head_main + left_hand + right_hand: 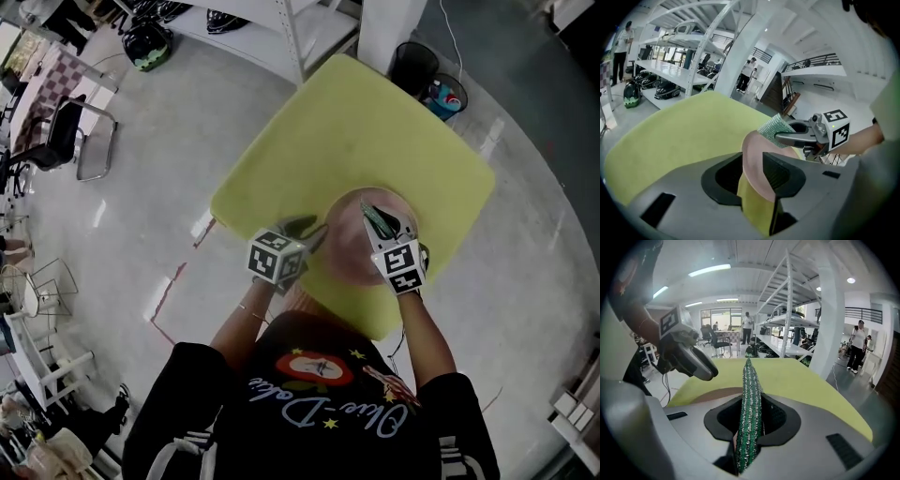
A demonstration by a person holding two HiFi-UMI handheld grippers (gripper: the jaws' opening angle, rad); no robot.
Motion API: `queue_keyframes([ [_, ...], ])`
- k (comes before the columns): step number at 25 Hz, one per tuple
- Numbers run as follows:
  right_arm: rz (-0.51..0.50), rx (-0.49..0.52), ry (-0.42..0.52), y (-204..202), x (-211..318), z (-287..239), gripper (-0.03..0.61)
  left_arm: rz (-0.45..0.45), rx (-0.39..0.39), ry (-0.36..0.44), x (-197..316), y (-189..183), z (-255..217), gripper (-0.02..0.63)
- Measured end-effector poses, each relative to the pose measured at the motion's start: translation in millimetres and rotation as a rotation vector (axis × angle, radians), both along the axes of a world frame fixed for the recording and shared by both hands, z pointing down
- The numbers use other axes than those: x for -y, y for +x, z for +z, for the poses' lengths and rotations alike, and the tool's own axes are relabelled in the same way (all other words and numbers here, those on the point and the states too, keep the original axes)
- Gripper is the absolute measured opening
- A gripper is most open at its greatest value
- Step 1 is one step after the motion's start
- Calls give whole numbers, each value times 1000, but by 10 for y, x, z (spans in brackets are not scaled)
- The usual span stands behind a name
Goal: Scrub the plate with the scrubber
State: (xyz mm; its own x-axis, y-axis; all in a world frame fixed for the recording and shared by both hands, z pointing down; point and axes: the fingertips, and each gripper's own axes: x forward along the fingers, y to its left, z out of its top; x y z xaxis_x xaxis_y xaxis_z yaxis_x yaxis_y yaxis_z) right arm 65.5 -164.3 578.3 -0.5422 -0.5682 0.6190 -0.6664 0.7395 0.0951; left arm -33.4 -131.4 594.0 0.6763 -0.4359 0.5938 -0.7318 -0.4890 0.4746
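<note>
A pink plate (352, 244) lies on the yellow-green table (375, 122) near its front edge. My left gripper (314, 234) is at the plate's left rim. In the left gripper view the plate (757, 159) stands between the jaws, which are apart with a gap beside the rim, so the left gripper (752, 171) is open. My right gripper (375, 217) hovers over the plate's right part, shut on a green scrubber (378, 220). In the right gripper view the scrubber (751, 404) sticks up edge-on from the shut jaws, with the plate (712, 393) beneath.
Two bins (412, 66) stand on the floor past the table's far corner. White shelving (281, 28) runs along the back and a chair (70, 131) stands at the far left. Several people stand far off in the gripper views.
</note>
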Motion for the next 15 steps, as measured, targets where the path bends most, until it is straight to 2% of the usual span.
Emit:
queue_keyframes([
  [8,-94,-191,-25,-33,94,392,63,54,-28,-152,69,116,387,166],
  [15,-148,-244,-36,-89,75,502,63,113,-53,-224,27,260,551,169],
])
